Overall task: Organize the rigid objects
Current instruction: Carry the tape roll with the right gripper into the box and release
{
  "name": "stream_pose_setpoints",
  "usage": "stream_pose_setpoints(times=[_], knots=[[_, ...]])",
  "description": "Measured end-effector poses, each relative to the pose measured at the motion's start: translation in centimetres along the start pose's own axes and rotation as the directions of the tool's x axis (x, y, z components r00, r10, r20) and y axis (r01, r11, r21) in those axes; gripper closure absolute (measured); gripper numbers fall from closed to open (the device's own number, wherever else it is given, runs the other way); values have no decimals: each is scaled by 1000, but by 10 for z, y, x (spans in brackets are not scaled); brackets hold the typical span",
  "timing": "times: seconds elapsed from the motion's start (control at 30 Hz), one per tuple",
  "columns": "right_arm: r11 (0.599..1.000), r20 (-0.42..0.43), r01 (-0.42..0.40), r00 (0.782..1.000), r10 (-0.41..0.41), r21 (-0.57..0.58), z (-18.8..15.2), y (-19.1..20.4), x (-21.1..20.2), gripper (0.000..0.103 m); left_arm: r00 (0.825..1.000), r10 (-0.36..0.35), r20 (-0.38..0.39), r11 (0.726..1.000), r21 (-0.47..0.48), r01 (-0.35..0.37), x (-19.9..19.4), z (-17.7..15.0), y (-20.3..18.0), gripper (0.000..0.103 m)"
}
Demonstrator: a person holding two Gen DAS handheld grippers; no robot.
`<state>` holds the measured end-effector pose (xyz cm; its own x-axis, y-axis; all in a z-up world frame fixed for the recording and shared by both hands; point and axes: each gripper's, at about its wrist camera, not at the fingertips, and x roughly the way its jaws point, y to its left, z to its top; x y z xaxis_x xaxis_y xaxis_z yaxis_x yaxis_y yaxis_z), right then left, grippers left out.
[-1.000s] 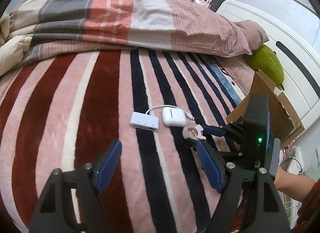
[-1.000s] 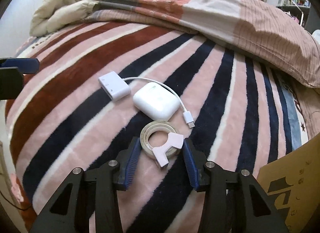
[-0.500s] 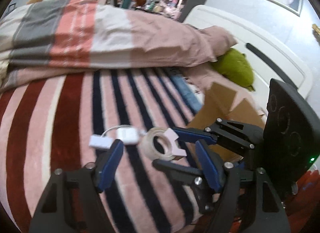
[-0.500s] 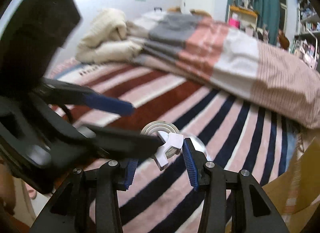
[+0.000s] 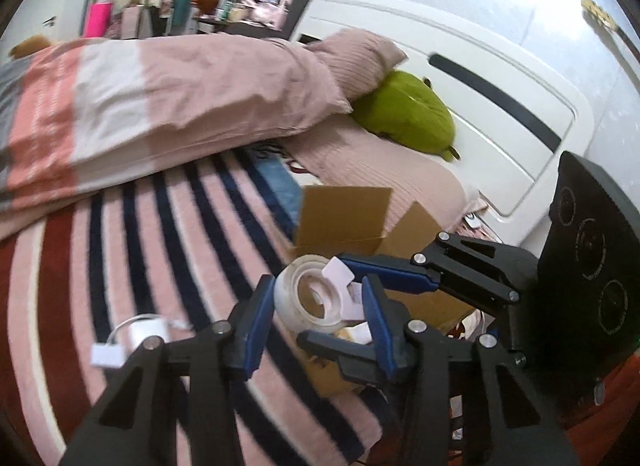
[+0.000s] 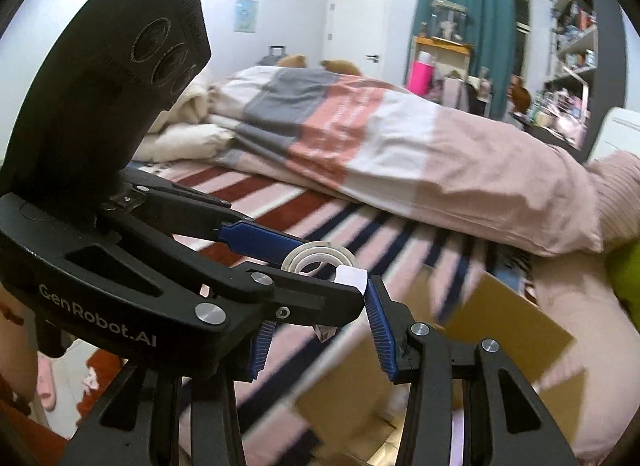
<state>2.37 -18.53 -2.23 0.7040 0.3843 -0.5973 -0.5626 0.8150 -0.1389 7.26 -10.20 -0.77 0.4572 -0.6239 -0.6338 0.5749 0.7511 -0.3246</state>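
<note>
Both sets of fingers are clamped on the tape (image 5: 310, 298), left gripper (image 5: 316, 316) crossing right gripper (image 6: 320, 318), above the box (image 5: 344, 221). If one lets go unevenly, the roll may twist and miss onto the bed (image 5: 120, 234).

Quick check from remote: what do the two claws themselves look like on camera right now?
Both claws, left claw and right claw, are matte black frames with silver bolts and ribbed blue pads. The left one reads "GenRobot.AI" in white and carries a black three-lens camera head.
</note>
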Motion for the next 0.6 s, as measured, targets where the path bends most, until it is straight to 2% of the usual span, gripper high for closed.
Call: stream_pose_setpoints(times=[0.27,0.53,0.6], knots=[[993,-108,101,990,-94,64,-27,-56,-18,64,993,-33,-115,998,53,39,61,18,-44,62],[986,-183,125,978,-104,110,-46,-80,-20,64,986,-20,-166,997,75,33,87,20,-57,62],[985,-194,120,976,-95,124,-49,-83,-20,63,986,-6,-166,997,80,20,86,19,-58,57]])
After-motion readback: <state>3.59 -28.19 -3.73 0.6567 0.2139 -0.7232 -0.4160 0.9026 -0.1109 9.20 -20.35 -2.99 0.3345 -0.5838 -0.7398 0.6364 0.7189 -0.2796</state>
